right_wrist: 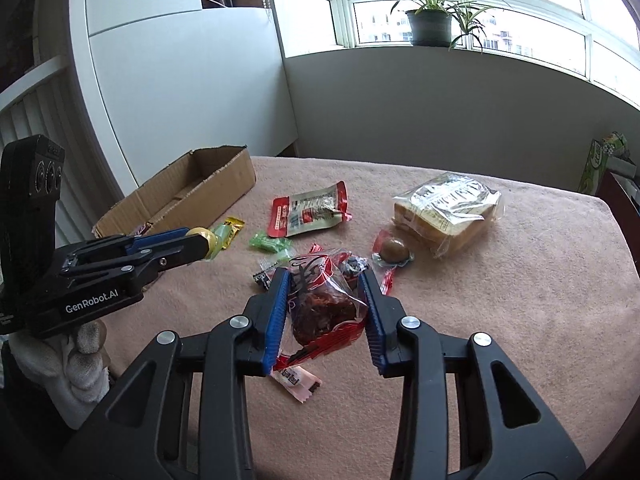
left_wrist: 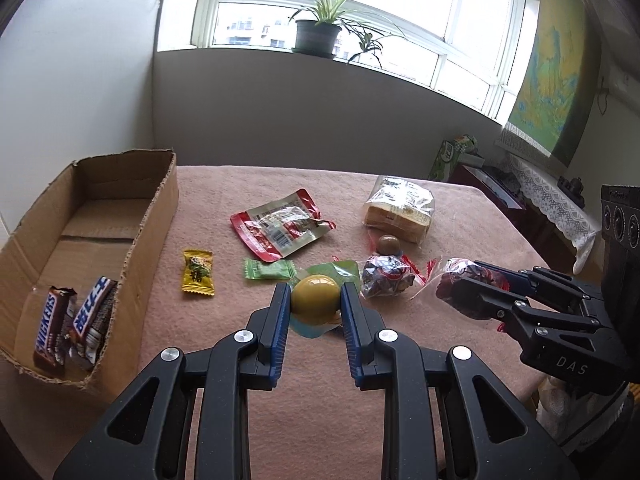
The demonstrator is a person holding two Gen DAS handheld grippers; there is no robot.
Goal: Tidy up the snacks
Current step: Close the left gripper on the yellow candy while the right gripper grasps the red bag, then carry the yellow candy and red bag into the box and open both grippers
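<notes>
Meanwhile, we clamp a yellow ball-shaped sweet (left_wrist: pixel 315 299) in its clear wrapper with our left gripper (left_wrist: pixel 315 306), lifted above the pink tablecloth (left_wrist: pixel 240 360) near the cardboard box (left_wrist: pixel 152 216) that holds two Snickers bars (left_wrist: pixel 50 330). Our right gripper (right_wrist: pixel 325 304) pinches a clear red-printed packet of dark dried fruit (right_wrist: pixel 322 308), raised over the scattered snacks.
</notes>
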